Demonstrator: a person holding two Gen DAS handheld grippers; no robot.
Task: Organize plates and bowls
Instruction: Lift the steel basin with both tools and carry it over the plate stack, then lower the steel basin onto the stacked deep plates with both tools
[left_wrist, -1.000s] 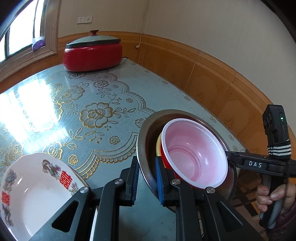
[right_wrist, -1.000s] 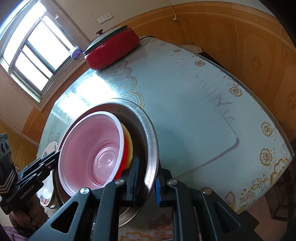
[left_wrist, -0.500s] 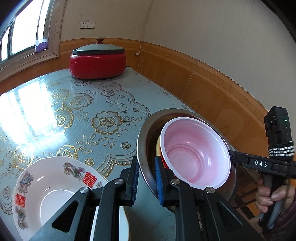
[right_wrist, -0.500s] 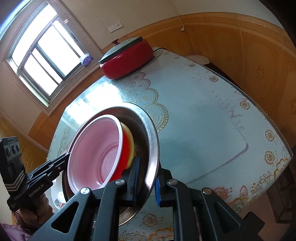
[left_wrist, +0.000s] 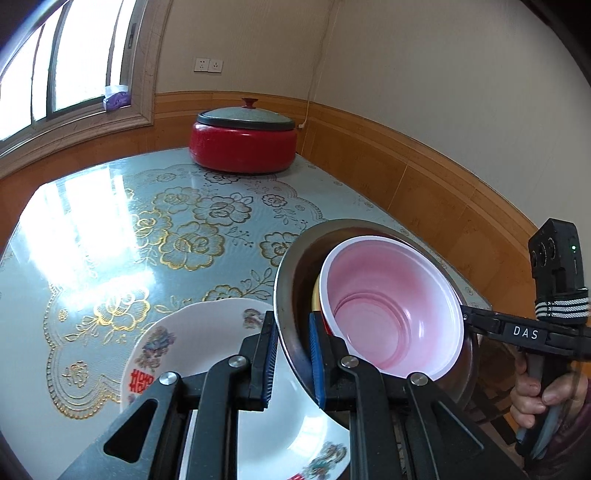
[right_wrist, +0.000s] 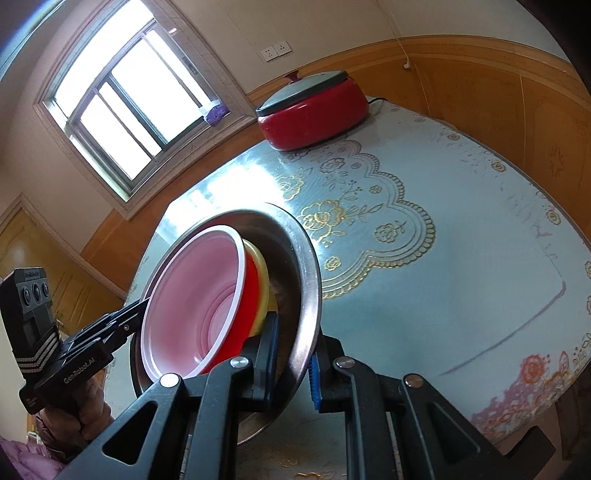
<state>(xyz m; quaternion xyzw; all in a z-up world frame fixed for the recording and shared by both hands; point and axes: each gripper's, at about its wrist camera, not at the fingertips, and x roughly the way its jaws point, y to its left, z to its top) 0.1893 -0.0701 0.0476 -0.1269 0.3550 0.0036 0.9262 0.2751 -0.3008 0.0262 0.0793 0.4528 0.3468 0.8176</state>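
Two hand-held grippers clamp one steel basin (left_wrist: 291, 280) by opposite rim edges: left hand-held gripper (left_wrist: 291, 356), right hand-held gripper (right_wrist: 295, 360). Red bowl (right_wrist: 199, 299) and yellow bowl (right_wrist: 263, 280) nested inside. Since a second ago, basin carried across table (left_wrist: 110, 229) and slightly up; now overlaps white plate (left_wrist: 207, 343). Judgement: stacking onto plate imminent. Red lidded pot (left_wrist: 243, 142) well apart at far end; nothing obstructs.

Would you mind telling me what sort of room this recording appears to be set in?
Probably a home dining room or kitchen corner: a table under a floral cover, a lidded red electric cooker by the wall sockets, and a decorated white plate.
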